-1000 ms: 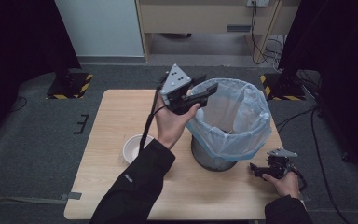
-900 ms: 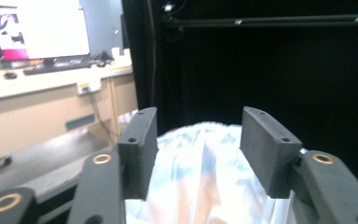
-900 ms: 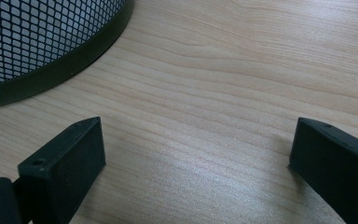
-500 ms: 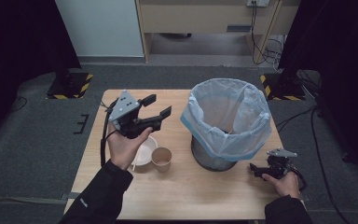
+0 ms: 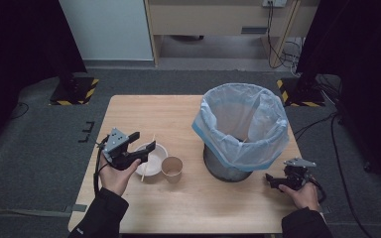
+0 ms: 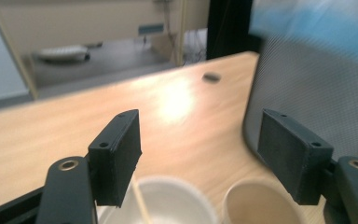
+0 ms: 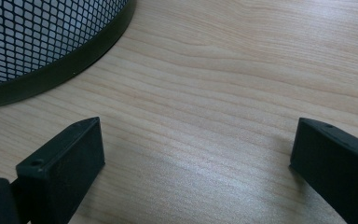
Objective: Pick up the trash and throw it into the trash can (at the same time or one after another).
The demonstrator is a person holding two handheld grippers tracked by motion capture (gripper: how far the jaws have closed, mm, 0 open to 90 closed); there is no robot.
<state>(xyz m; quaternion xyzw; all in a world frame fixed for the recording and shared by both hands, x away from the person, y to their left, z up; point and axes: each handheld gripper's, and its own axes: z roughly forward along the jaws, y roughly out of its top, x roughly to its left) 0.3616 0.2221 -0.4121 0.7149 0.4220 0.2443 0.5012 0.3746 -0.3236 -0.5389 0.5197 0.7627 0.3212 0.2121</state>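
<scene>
Left gripper (image 5: 140, 146): jaws spread wide, empty, above the bowl's 9 o'clock rim.
White bowl (image 5: 151, 158): shallow, a thin stick (image 5: 147, 157) lying across it; a descending jaw could flip either.
Paper cup (image 5: 171, 168): brown, upright, empty, touching the bowl at 4 o'clock; light, likely to tip.
Mesh bin (image 5: 240, 131): blue liner, at 3 o'clock of the cup.
Right gripper (image 5: 286, 180): jaws spread, resting on the table (image 5: 178, 114).

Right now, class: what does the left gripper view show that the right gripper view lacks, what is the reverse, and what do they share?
Left gripper view alone: a white bowl with a thin stick in it, a brown paper cup, and the bin's blue liner. Right gripper view alone: the bin's dark base band on the wood. Shared: the mesh bin, the wooden table, and open black jaws.
</scene>
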